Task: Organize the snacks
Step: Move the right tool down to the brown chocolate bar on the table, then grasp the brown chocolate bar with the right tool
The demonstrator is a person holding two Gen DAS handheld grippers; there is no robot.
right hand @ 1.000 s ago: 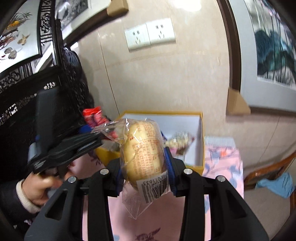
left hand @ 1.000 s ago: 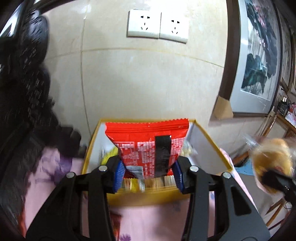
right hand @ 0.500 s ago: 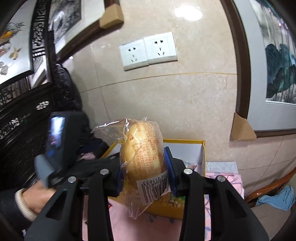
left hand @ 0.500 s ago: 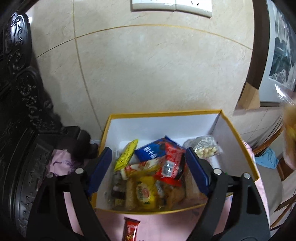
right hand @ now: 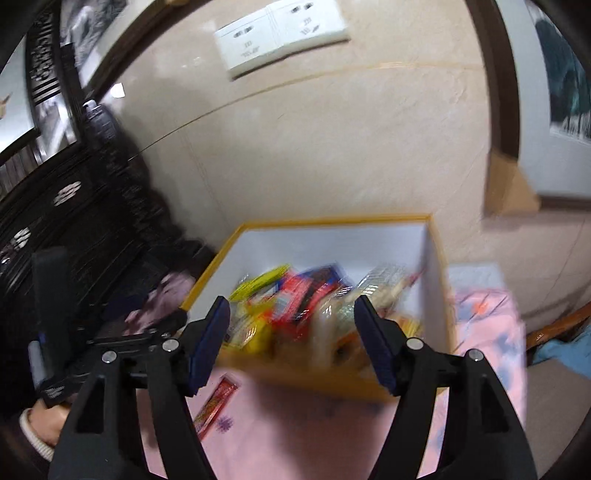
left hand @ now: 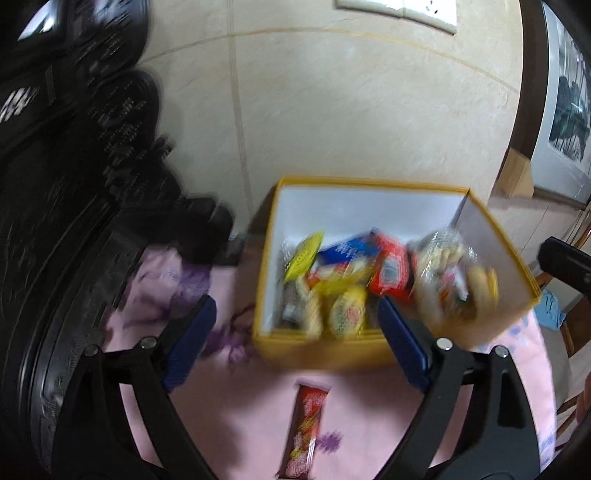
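Note:
A yellow box (left hand: 369, 182) with white inner walls (right hand: 325, 243) sits on a pink flowered cloth and holds several snack packets. My left gripper (left hand: 297, 345) hovers in front of the box's near left corner; its jaws are opening wide with nothing between them. My right gripper (right hand: 291, 341) is above the box's near edge, jaws opening. A wrapped bun (right hand: 332, 332), blurred, lies loose below and between its pads, inside the box; the same bun (left hand: 454, 291) shows at the box's right side. A red snack bar (left hand: 308, 424) lies on the cloth in front of the box.
The box stands against a tiled wall with sockets (right hand: 280, 33). Dark carved furniture (left hand: 74, 184) crowds the left side. A framed picture (left hand: 565, 110) hangs at the right. In the right wrist view a hand (right hand: 40, 424) holds the left gripper. The pink cloth (right hand: 303, 435) lies under both grippers.
The left gripper let the red packet go into the box, opened wide and drew back leftward. The right gripper opened, and the bun dropped from its pads into the box.

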